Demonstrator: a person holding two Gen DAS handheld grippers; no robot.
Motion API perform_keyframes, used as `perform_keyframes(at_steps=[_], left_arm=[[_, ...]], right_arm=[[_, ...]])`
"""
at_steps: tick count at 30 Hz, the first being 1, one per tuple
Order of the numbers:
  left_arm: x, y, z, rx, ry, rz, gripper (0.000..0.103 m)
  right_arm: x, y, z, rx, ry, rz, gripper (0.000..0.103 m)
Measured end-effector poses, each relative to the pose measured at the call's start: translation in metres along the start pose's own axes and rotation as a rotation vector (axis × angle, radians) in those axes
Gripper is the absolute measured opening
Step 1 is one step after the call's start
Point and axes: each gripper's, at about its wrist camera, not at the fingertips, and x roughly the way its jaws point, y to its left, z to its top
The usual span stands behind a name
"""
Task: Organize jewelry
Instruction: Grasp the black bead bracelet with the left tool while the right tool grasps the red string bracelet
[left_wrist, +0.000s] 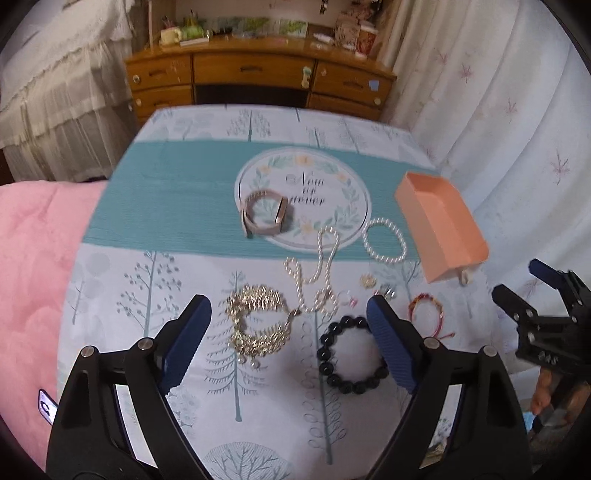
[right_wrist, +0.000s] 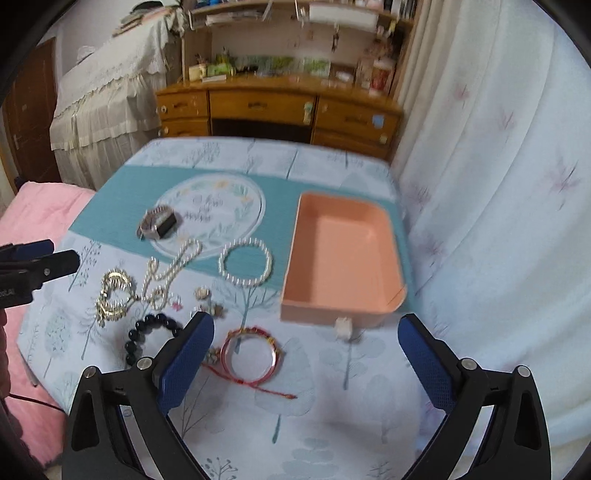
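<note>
A pink quilt (left_wrist: 33, 258) lies along the left edge of the bed (left_wrist: 155, 369), which is covered by a sheet printed with trees and a teal band.

The left gripper (left_wrist: 289, 332) hovers over the near part of the bed with its fingers (left_wrist: 188, 343) wide apart and nothing between them. Below the gap lie a gold chain (left_wrist: 255, 325) and, to its right, a black bead bracelet (left_wrist: 351, 356), whose right side runs under the right finger in this view.

Farther in, a watch (left_wrist: 264, 216) sits on the round emblem in the teal band. Right of it a pearl necklace (left_wrist: 317, 273) trails from the emblem toward the near edge, its end just beside the gold chain. A pearl bracelet (left_wrist: 384, 240) lies right of the necklace, apart from it. Small pieces (right_wrist: 207, 299), too blurred to tell, lie between the pearls and the black bracelet.

A red bangle (right_wrist: 251, 356) with a loose red cord lies near the near edge, just beside the left finger of the right gripper (right_wrist: 306, 352), whose fingers (right_wrist: 428, 365) are also spread wide and hold nothing.

The peach box (right_wrist: 291, 258) stands open near the right edge of the bed, by the white curtain (right_wrist: 498, 184), with a small tag at its near wall.
</note>
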Motion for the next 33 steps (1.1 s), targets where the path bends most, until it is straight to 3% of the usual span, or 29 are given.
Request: perform_keyframes(at_steps=[1,3,7,12,15,22,24,26,30,33], left_arm=[[0.007,-0.001,-0.003,0.014,0.025,0.005,0.085],[0.02,-0.004,-0.011,0.043,0.071,-0.003,0.08],[0.048,-0.011,-0.028,0.068,0.184,-0.051,0.078],[0.073,-0.02,-0.036,0.047,0.299,-0.087,0.067],[0.083,-0.025,-0.037,0.035,0.352,-0.09,0.061],[0.098,-0.037,-0.038,0.044,0.427,-0.055,0.055],[0.103,-0.041,-0.037,0.045,0.438,-0.04,0.052],[0.109,-0.043,-0.034,0.038,0.452,-0.027,0.049],[0.124,-0.053,-0.031,0.037,0.472,-0.008,0.037],[0.133,-0.06,-0.03,0.043,0.493,0.01,0.035]], right_arm=[[0.014,-0.001,-0.004,0.009,0.03,0.009,0.093],[0.036,-0.003,-0.01,0.026,0.102,0.016,0.071],[0.077,-0.006,-0.025,0.053,0.234,0.083,0.066],[0.113,-0.003,-0.031,0.056,0.344,0.16,0.046],[0.129,0.005,-0.03,0.029,0.39,0.163,0.041],[0.15,0.03,-0.021,-0.071,0.417,0.121,0.03],[0.153,0.036,-0.018,-0.091,0.42,0.13,0.018],[0.155,0.041,-0.017,-0.103,0.42,0.13,0.013],[0.152,0.04,-0.019,-0.094,0.42,0.143,0.012],[0.144,0.028,-0.02,-0.055,0.413,0.167,0.012]])
